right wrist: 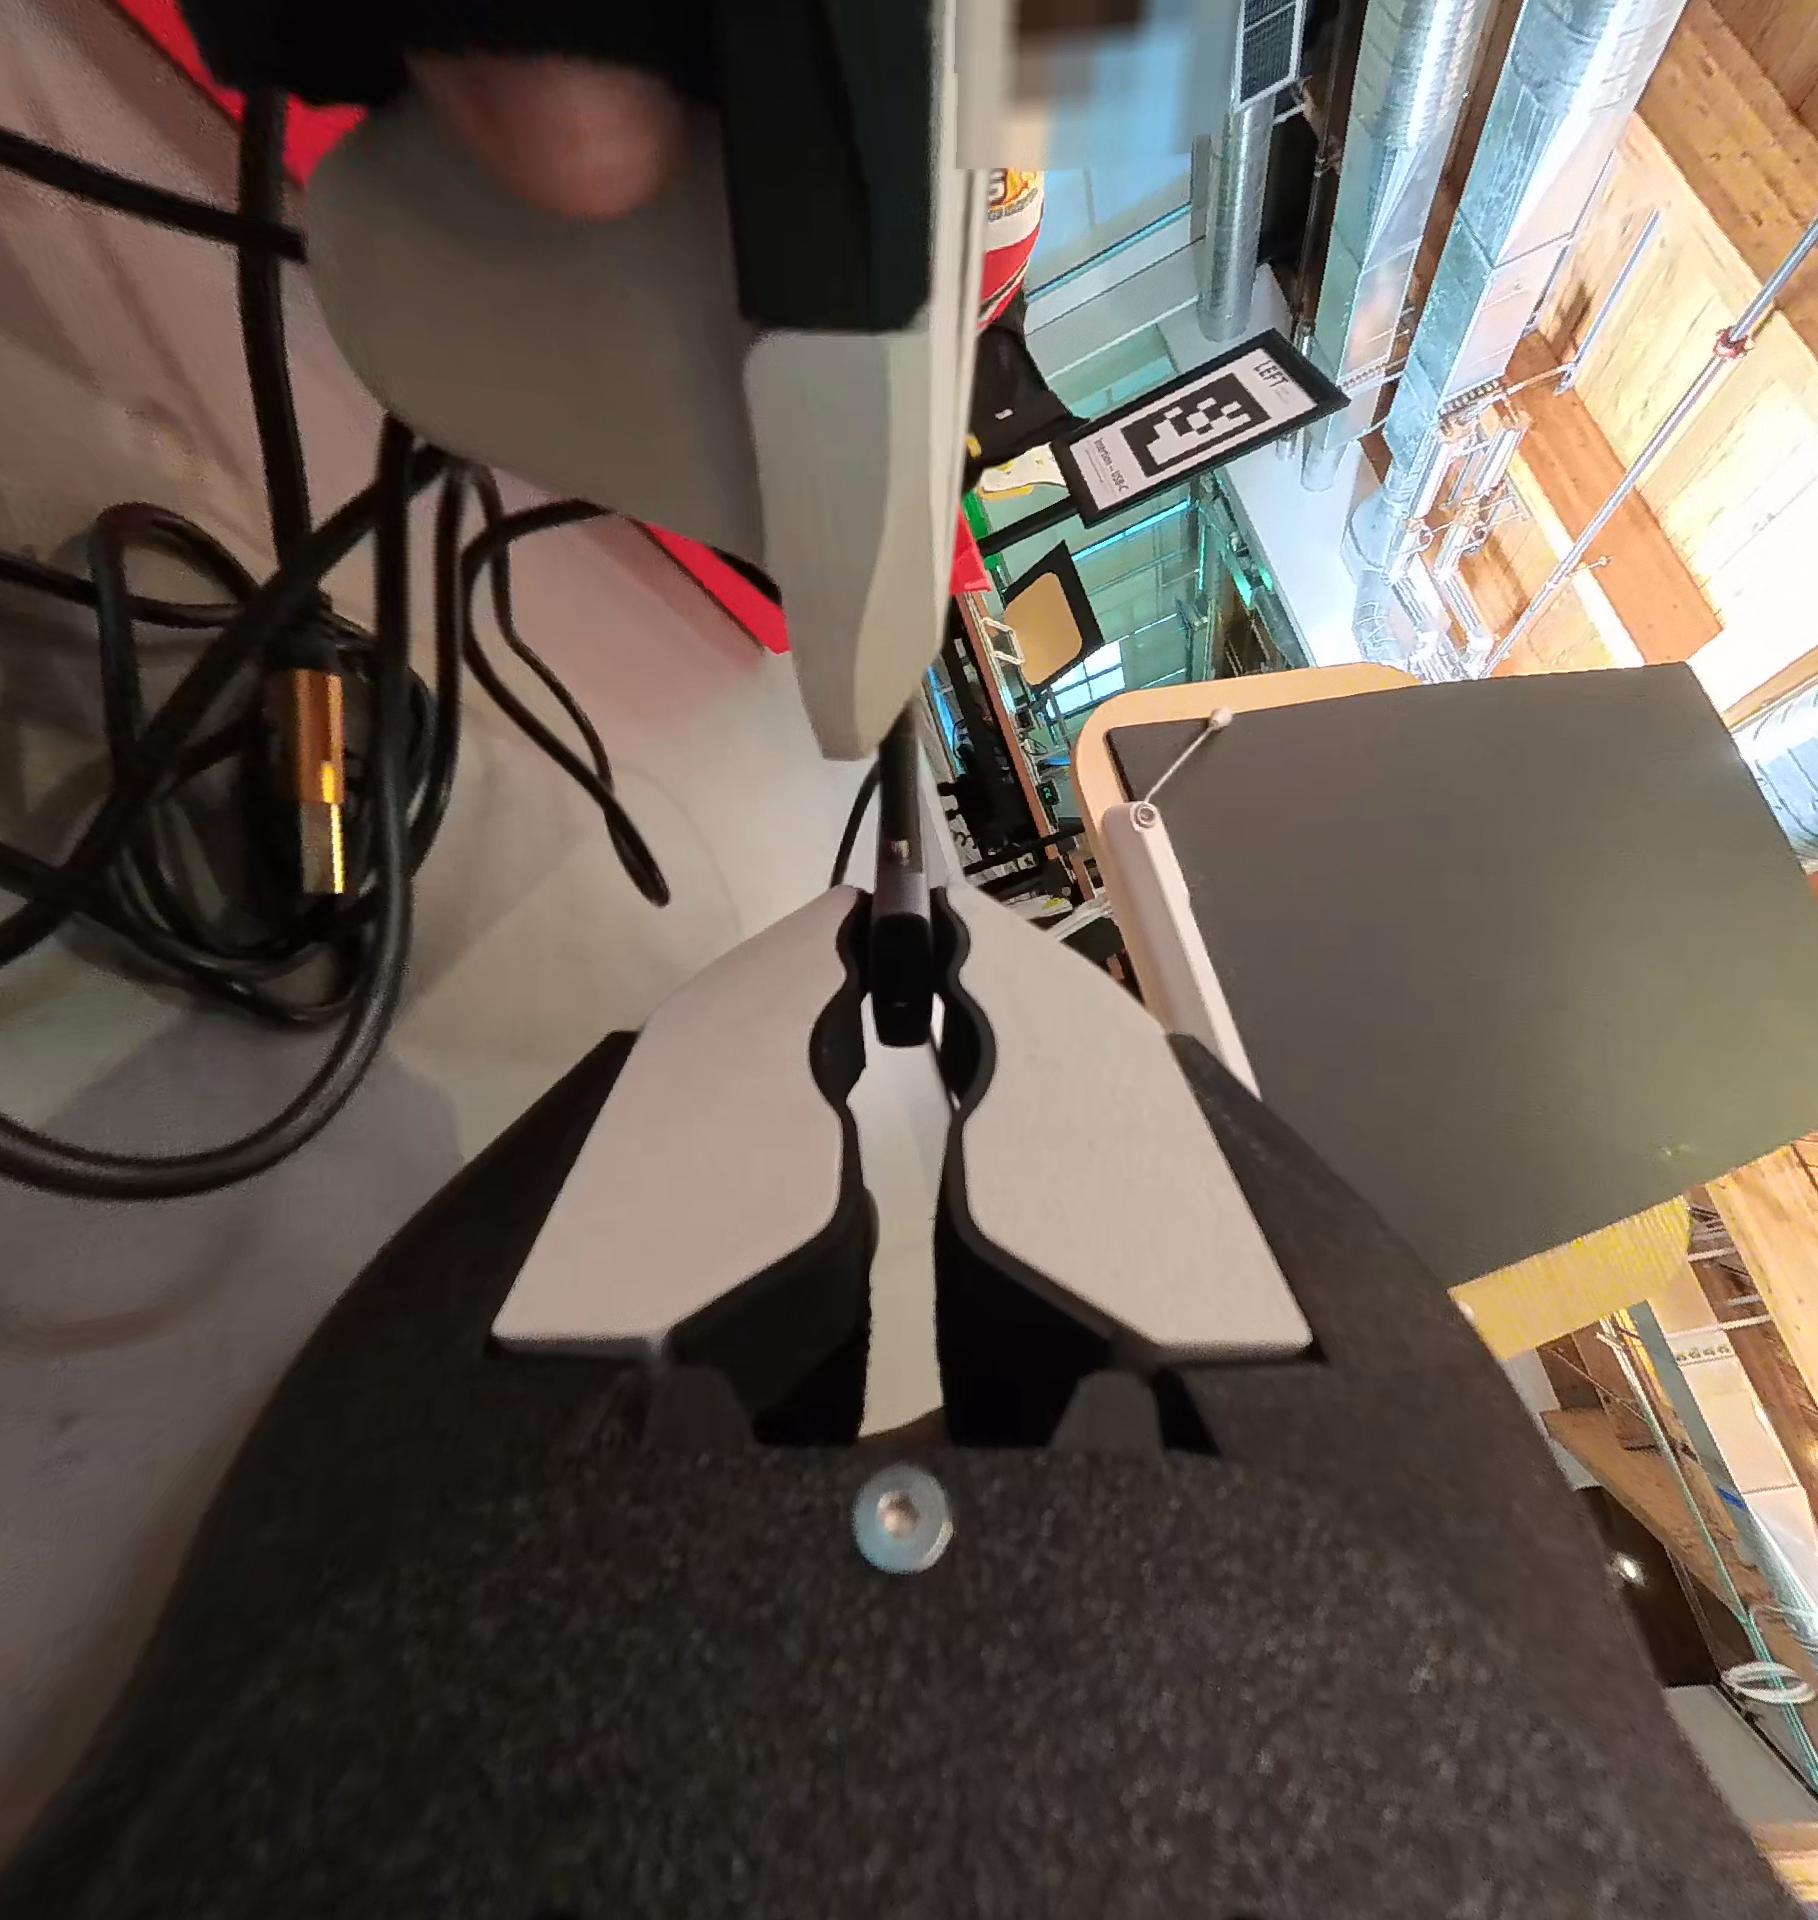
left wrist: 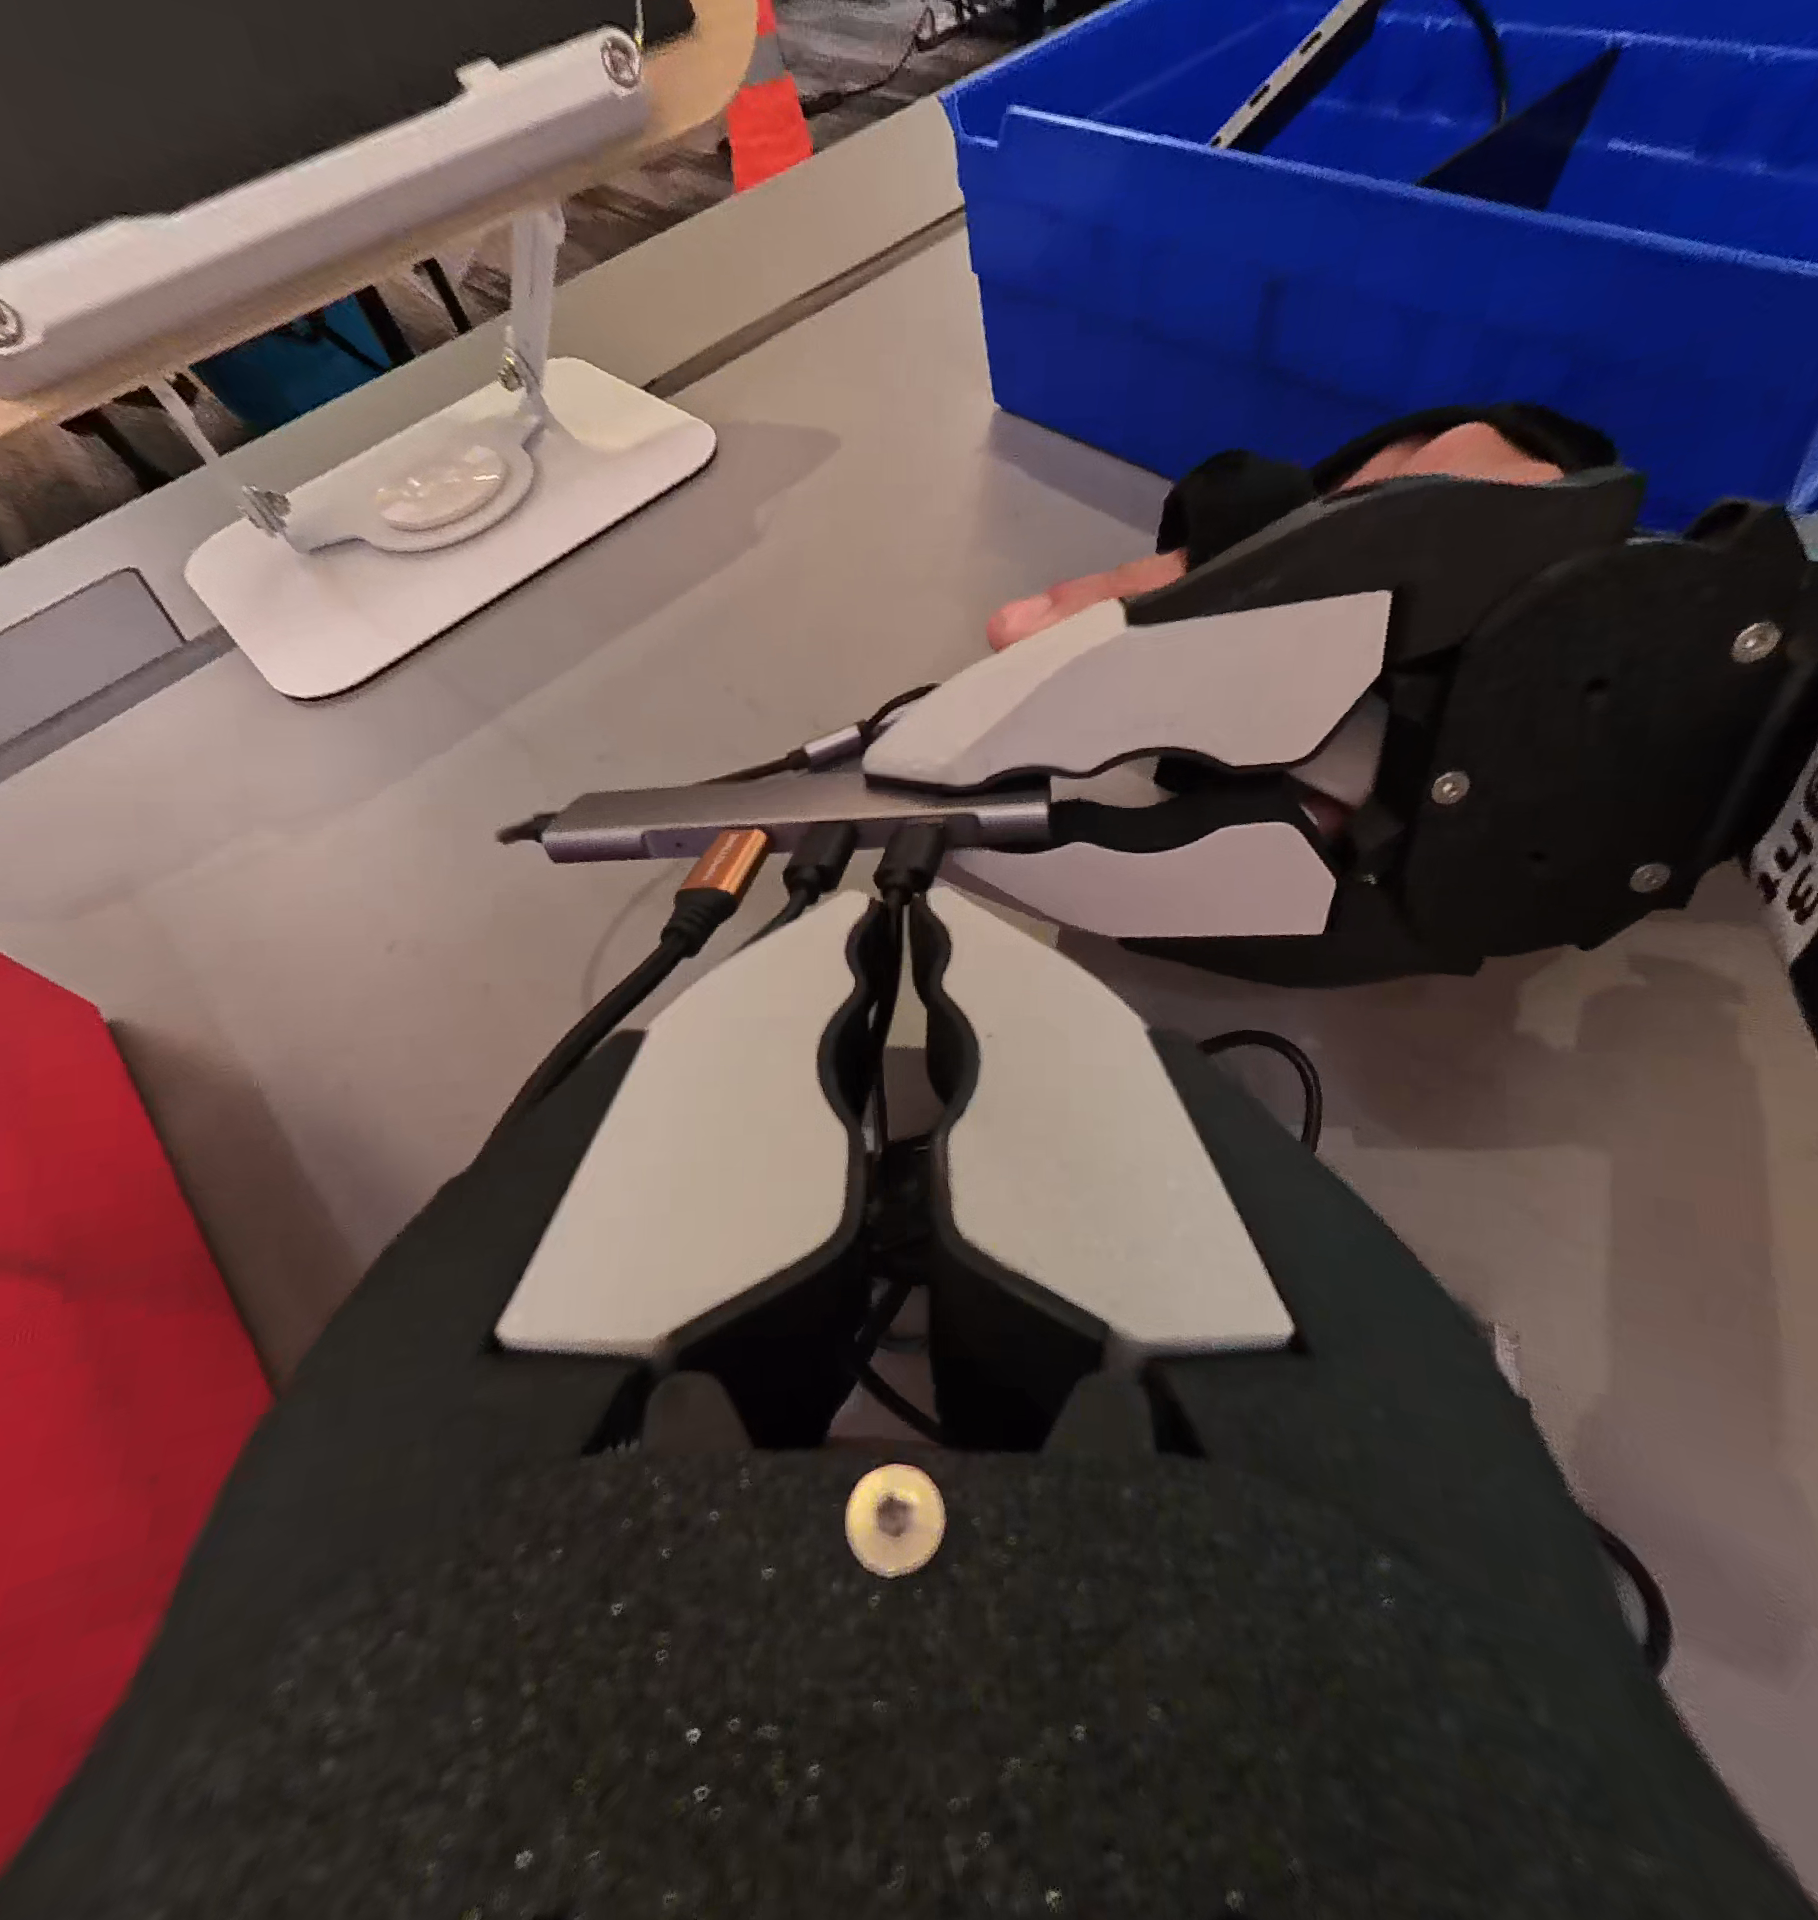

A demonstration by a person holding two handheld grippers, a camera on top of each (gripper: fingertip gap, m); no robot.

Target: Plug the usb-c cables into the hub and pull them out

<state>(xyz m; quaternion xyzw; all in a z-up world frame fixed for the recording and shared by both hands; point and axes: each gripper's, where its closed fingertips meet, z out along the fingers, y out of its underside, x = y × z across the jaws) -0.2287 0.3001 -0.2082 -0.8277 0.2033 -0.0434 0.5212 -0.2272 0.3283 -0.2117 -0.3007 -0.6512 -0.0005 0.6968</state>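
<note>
A grey counter (left wrist: 1092, 436) carries a blue bin (left wrist: 1352, 301) at upper right and a white stand (left wrist: 448, 499) at upper left. At mid-frame I keep the hub (left wrist: 780, 816) lifted off it, clamped at one end by my right hand-held gripper (left wrist: 915, 821), so its ports face my left. Three plugs sit in it: orange (left wrist: 723, 868) and two black. My left hand-held gripper (left wrist: 892, 925) is nearly closed around the rightmost black cable (left wrist: 910, 878) just behind its plug, placed, I judge, for a straight pull.
</note>
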